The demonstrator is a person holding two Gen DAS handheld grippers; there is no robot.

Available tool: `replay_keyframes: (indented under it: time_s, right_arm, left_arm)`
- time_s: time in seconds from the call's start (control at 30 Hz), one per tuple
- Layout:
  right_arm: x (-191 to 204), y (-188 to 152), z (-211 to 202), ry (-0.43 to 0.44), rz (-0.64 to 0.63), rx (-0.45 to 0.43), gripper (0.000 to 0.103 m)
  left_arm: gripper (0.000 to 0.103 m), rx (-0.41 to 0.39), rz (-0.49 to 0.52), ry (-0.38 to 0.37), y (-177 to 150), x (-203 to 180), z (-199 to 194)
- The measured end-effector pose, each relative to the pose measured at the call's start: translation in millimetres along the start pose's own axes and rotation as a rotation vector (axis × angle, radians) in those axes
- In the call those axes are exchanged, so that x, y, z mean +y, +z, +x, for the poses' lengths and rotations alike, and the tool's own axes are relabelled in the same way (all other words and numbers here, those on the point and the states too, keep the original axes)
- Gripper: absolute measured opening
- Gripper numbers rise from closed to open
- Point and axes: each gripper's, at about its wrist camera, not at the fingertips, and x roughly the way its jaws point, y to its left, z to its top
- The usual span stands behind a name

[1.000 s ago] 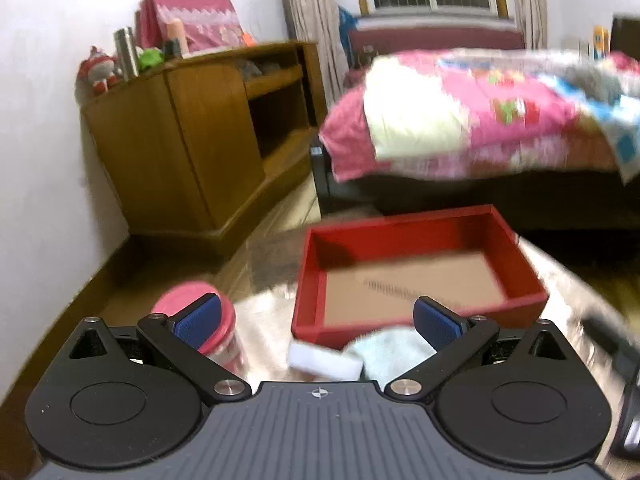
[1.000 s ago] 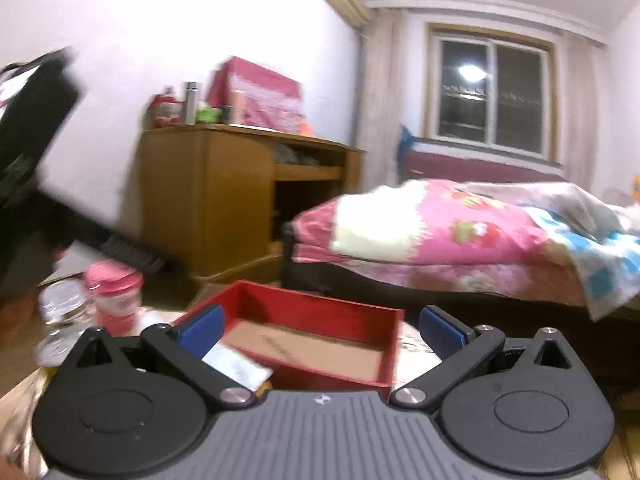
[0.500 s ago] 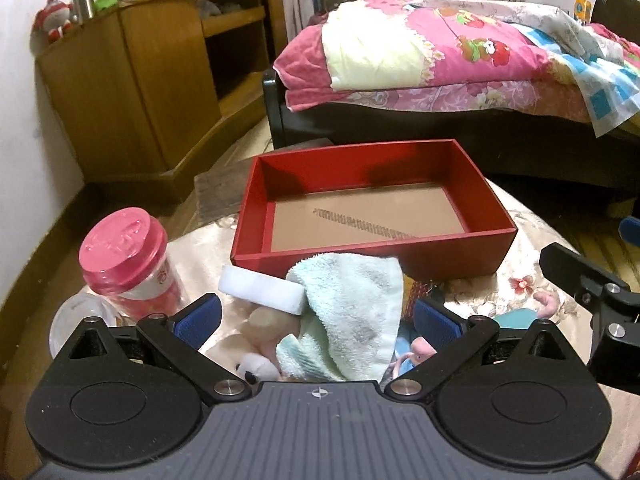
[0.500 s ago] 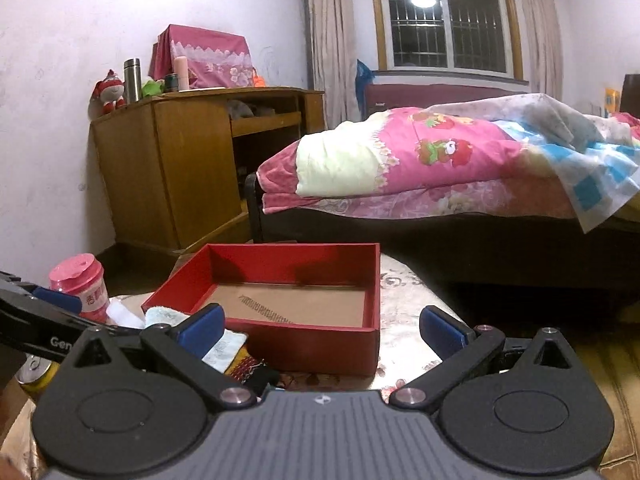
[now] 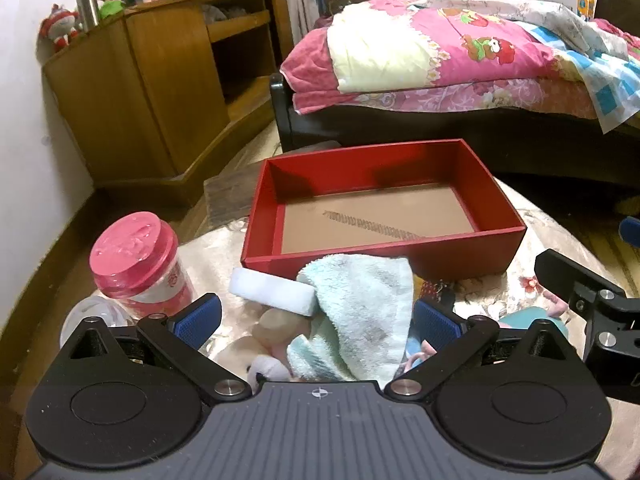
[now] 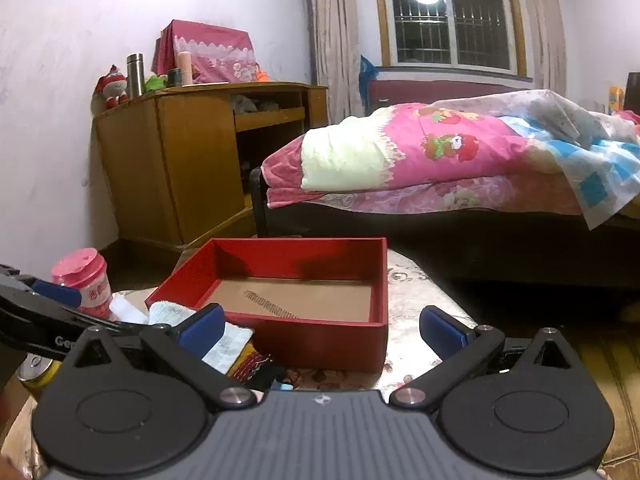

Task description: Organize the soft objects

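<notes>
Left wrist view shows the left gripper [image 5: 316, 318] with fingers spread wide, empty, poised over a pale blue towel [image 5: 360, 312] heaped against the near wall of the red box [image 5: 384, 256] on the table [image 5: 216, 248]. A white sponge [image 5: 272, 292] and a plush toy [image 5: 264, 360] lie just beside the towel. The right gripper [image 6: 320, 330] is likewise apart and empty. Nothing is in the box, so the first pick seems at hand: lower, close on the towel, lift it over the wall.
</notes>
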Motion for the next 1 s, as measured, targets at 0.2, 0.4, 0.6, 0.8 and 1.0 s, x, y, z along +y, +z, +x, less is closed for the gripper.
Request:
replay_keyframes:
  time_s: [0.2, 0.4, 0.6, 0.8, 1.0]
  right_arm:
    - [1.1, -2.3, 1.3, -0.005, 0.000, 0.018, 0.079]
    - [0.0, -2.1, 1.8, -0.010, 0.012, 0.027, 0.079]
    - [1.7, -4.1, 1.1, -0.002, 0.003, 0.036, 0.079]
    - [4.4, -15.4, -10.3, 0.035, -0.070, 0.059, 0.079]
    - [40.4, -87.7, -68.0, 0.459, -0.368, -0.067, 0.079]
  left_arm:
    - [0.098, 0.010, 0.001, -0.002, -2.7, 0.8, 0.7]
    - [0.098, 0.009, 0.016, -0.005, -4.1, -2.6, 0.6]
    - [0.098, 0.006, 0.031, -0.005, -5.5, -4.1, -0.3]
    - [0.098, 0.006, 0.022, 0.014, -5.6, 5.5, -0.3]
    - [0.098, -0.005, -0.009, 0.005, -1.4, 16.7, -5.0]
